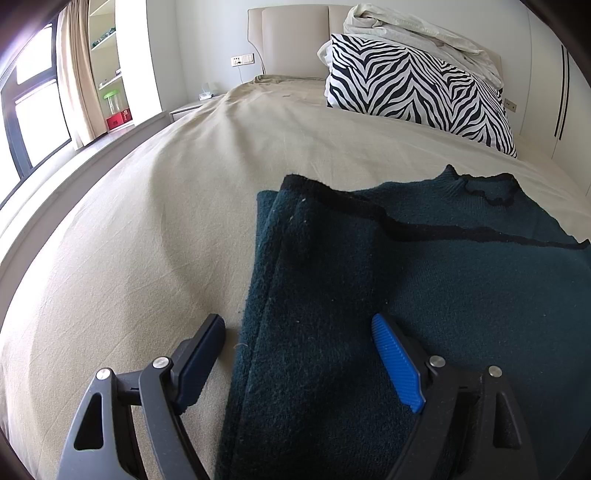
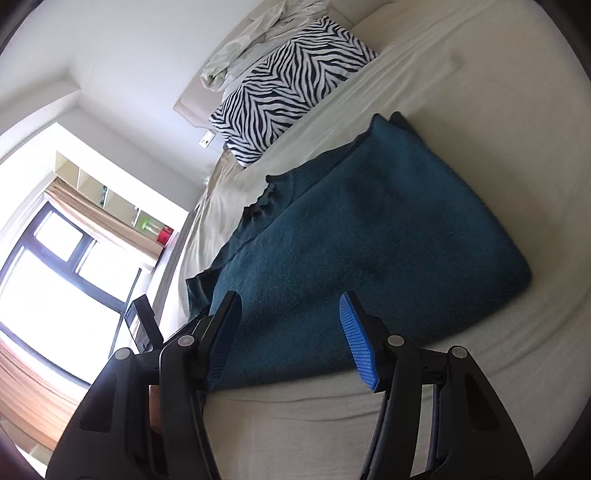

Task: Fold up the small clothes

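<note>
A dark teal knit sweater (image 1: 424, 280) lies on the beige bed sheet (image 1: 147, 221), partly folded, with a black-trimmed edge laid across it and the neckline at the far end. My left gripper (image 1: 299, 332) is open just above its near left edge, one finger over the sheet, one over the knit. In the right wrist view the sweater (image 2: 369, 240) lies flat, and my right gripper (image 2: 290, 314) is open and empty above its near edge.
A zebra-print pillow (image 1: 417, 88) and crumpled white bedding (image 1: 413, 33) lie at the headboard. A window, curtain and shelves (image 1: 107, 55) stand beyond the bed's left side. The other gripper's body (image 2: 142, 325) shows at the left of the right wrist view.
</note>
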Available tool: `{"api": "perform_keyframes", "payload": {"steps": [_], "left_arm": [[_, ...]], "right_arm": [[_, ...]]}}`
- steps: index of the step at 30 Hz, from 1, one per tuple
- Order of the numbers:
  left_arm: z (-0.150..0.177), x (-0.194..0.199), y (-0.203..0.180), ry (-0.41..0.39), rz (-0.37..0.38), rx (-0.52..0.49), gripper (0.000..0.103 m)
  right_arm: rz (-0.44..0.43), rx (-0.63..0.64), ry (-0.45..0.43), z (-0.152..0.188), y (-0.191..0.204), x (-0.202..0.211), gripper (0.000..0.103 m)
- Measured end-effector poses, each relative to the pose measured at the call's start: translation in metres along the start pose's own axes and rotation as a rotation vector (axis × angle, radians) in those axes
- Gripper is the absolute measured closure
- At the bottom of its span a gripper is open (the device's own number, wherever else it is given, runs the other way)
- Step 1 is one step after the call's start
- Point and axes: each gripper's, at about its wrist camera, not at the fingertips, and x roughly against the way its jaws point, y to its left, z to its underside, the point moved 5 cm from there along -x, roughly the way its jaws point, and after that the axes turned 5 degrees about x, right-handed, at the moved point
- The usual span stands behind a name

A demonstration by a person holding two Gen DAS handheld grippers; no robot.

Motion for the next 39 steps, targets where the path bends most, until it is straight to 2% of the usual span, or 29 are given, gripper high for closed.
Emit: {"api": "perform_keyframes", "payload": {"steps": [4, 6, 7, 8, 9, 10, 12, 15, 16, 20, 23, 28, 33, 34, 36, 38, 39], "left_arm": [[0.000, 0.001, 0.000, 0.000, 0.000, 0.000, 0.018], [0.000, 0.005, 0.002, 0.003, 0.008, 0.013, 0.018], [0.000, 0.009, 0.003, 0.016, 0.011, 0.025, 0.019], [0.001, 0.016, 0.006, 0.037, 0.017, 0.046, 0.020], [0.004, 0.027, 0.007, 0.047, 0.027, 0.064, 0.026], [0.008, 0.042, 0.006, 0.047, 0.042, 0.068, 0.029], [0.017, 0.075, -0.007, 0.025, 0.094, 0.042, 0.029], [0.034, 0.100, -0.034, 0.023, 0.120, -0.044, 0.023], [0.040, 0.099, -0.041, 0.038, 0.123, -0.061, 0.023], [0.063, 0.076, -0.050, 0.106, 0.055, -0.111, 0.023], [0.069, 0.077, -0.050, 0.082, 0.041, -0.136, 0.022], [0.069, 0.079, -0.044, 0.060, 0.031, -0.138, 0.021], [0.068, 0.078, -0.013, 0.054, 0.000, -0.070, 0.015], [0.068, 0.077, -0.004, 0.062, 0.022, -0.038, 0.015], [0.064, 0.074, 0.018, 0.062, 0.001, 0.027, 0.014], [0.061, 0.075, 0.045, 0.063, 0.036, 0.122, 0.014], [0.060, 0.076, 0.061, 0.061, -0.008, 0.161, 0.015]], "right_arm": [[-0.070, 0.071, 0.073, 0.003, 0.038, -0.043, 0.048], [-0.112, 0.074, 0.151, 0.010, 0.047, -0.070, 0.048], [-0.113, 0.059, 0.196, 0.015, 0.045, -0.085, 0.048], [-0.071, 0.031, 0.236, 0.022, 0.038, -0.099, 0.049], [-0.039, 0.014, 0.264, 0.027, 0.031, -0.110, 0.050], [-0.044, 0.029, 0.243, 0.028, 0.032, -0.110, 0.050], [-0.054, 0.044, 0.230, 0.030, 0.039, -0.104, 0.049], [-0.108, 0.023, 0.213, 0.034, 0.046, -0.094, 0.049], [-0.115, 0.024, 0.214, 0.034, 0.048, -0.093, 0.049], [-0.087, 0.016, 0.265, 0.038, 0.042, -0.096, 0.050], [-0.108, -0.039, 0.253, 0.035, 0.023, -0.089, 0.050], [-0.085, -0.090, 0.185, 0.018, -0.005, -0.064, 0.050], [-0.084, -0.103, 0.154, 0.015, -0.027, -0.045, 0.052], [-0.090, -0.107, 0.151, 0.015, -0.029, -0.042, 0.052], [-0.098, -0.111, 0.143, 0.015, -0.033, -0.039, 0.052], [-0.097, -0.112, 0.139, 0.016, -0.035, -0.037, 0.052], [-0.094, -0.110, 0.140, 0.016, -0.034, -0.038, 0.052]]}}
